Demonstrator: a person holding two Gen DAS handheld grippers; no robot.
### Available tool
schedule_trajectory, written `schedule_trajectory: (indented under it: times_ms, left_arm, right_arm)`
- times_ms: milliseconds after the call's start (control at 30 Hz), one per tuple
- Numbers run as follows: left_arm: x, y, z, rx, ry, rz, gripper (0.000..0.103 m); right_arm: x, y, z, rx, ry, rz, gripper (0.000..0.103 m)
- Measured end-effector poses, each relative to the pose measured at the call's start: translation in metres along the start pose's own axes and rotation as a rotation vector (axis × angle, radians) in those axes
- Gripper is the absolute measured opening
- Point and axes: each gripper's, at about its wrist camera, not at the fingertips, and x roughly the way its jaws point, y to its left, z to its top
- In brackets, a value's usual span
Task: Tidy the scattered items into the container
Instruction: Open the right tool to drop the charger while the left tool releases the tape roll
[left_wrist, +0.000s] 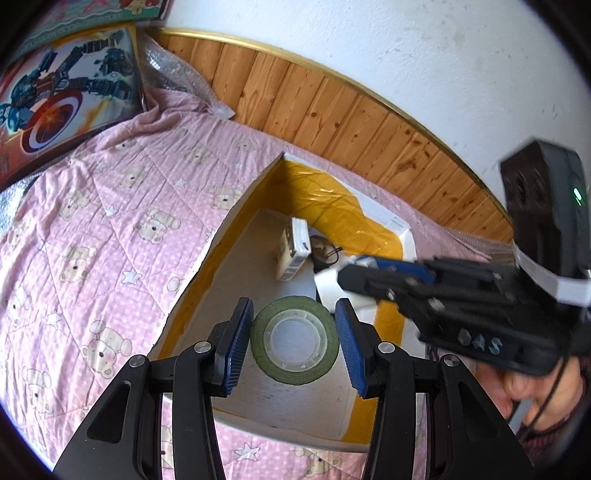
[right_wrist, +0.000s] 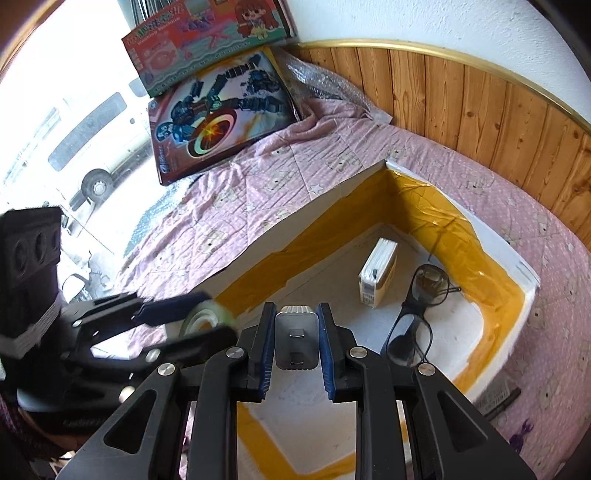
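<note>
A white box (left_wrist: 243, 206) lined with yellow tape lies open on a pink bear-print bedspread (left_wrist: 92, 221). My left gripper (left_wrist: 293, 302) hangs over the box's near end, shut on a green tape roll (left_wrist: 295, 374) held upright between its blue pads. In the right wrist view the box (right_wrist: 332, 192) lies ahead, and my right gripper (right_wrist: 296, 306) is shut on a small grey rectangular device (right_wrist: 296, 339) above the box floor. The left gripper (right_wrist: 207, 317) shows there at the left with the roll. Inside the box lie a small white-and-yellow pack (right_wrist: 378, 273) and black-framed glasses (right_wrist: 417, 314).
Two toy boxes (right_wrist: 221, 118) lean at the head of the bed, with bubble wrap (right_wrist: 317, 81) beside them. Wooden panelling (left_wrist: 332, 110) runs along the far side. A small grey object and a dark pen (right_wrist: 495, 398) lie on the spread right of the box. A person's hand (left_wrist: 528, 384) grips the right tool.
</note>
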Motion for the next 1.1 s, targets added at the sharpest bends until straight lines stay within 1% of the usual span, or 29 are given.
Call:
schedule_trajectory:
  times_ms: [300,600,733,933,1100]
  left_arm:
    - [0.020,0.000,-0.002,0.016,0.052,-0.018,0.048]
    - [0.038,0.013,0.001,-0.006,0.095,0.011,0.048]
    - [0.042,0.016,0.003,-0.013,0.101,0.025,0.048]
    - [0.044,0.014,0.002,0.009,0.083,0.048,0.049]
    - [0.044,0.013,-0.001,0.016,0.083,0.054,0.050]
  right_arm:
    - [0.039,-0.001,0.027,-0.075,0.066,-0.006,0.023]
    - [0.088,-0.007,0.043,-0.129,0.175,-0.010,0.023]
    - [0.108,-0.009,0.047,-0.150,0.219,-0.018,0.023]
    - [0.127,-0.008,0.047,-0.159,0.257,-0.033,0.023]
    - [0.130,-0.013,0.046,-0.131,0.254,-0.031,0.024]
